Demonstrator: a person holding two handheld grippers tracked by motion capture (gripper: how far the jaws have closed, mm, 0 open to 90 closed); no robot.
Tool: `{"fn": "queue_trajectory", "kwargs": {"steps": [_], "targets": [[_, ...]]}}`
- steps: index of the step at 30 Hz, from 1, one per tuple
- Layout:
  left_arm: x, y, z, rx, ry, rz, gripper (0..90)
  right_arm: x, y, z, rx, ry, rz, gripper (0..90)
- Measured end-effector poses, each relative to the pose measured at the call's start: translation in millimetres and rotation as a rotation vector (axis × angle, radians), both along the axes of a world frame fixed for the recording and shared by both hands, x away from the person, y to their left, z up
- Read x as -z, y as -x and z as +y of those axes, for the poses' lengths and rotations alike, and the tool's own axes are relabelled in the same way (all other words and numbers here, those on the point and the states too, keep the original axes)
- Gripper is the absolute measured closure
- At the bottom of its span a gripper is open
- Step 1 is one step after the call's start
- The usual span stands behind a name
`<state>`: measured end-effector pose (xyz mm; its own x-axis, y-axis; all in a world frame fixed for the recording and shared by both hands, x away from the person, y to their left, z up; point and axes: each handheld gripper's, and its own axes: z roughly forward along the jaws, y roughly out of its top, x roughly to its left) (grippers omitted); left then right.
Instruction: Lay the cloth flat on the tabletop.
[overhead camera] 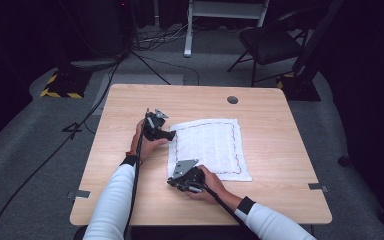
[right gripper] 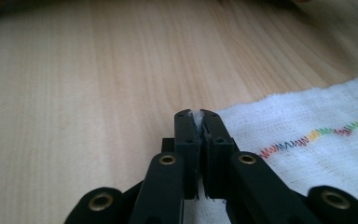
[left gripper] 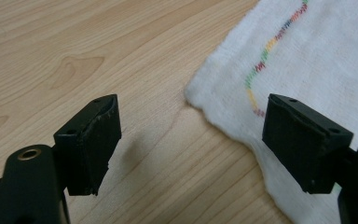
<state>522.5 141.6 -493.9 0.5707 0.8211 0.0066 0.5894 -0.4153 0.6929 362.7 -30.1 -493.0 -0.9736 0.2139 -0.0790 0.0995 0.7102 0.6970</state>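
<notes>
A white cloth with a multicoloured stitched border lies flat on the wooden table. My left gripper stands open at the cloth's far left corner; in the left gripper view its jaws straddle that corner just above the wood, with the right jaw over the cloth. My right gripper is at the near left corner, shut on the cloth's edge; a tuft of white fabric pokes out between its closed jaws, and the cloth spreads out to the right of them.
A round grommet hole sits near the table's far edge. Beyond the table stand a black chair, a white frame and floor cables. Bare wood surrounds the cloth on all sides.
</notes>
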Motion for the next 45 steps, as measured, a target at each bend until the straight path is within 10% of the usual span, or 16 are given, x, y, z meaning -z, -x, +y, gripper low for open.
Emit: {"fn": "queue_trajectory", "kwargs": {"steps": [12,24,45], "targets": [[6.1,-3.4,-3.3,0.005,0.032,0.034,20.7,-1.2,16.1,-1.1,-0.035,0.000,0.005,87.3],[3.9,2.5,-0.7,0.120,0.074,0.032,81.5,-2.1,9.6,-9.6,-0.017,-0.022,-0.005,87.6],[-10.2,5.8,26.0,0.080,0.113,-0.008,85.0,-15.0,4.6,-15.1,0.004,-0.092,-0.035,87.9]]}}
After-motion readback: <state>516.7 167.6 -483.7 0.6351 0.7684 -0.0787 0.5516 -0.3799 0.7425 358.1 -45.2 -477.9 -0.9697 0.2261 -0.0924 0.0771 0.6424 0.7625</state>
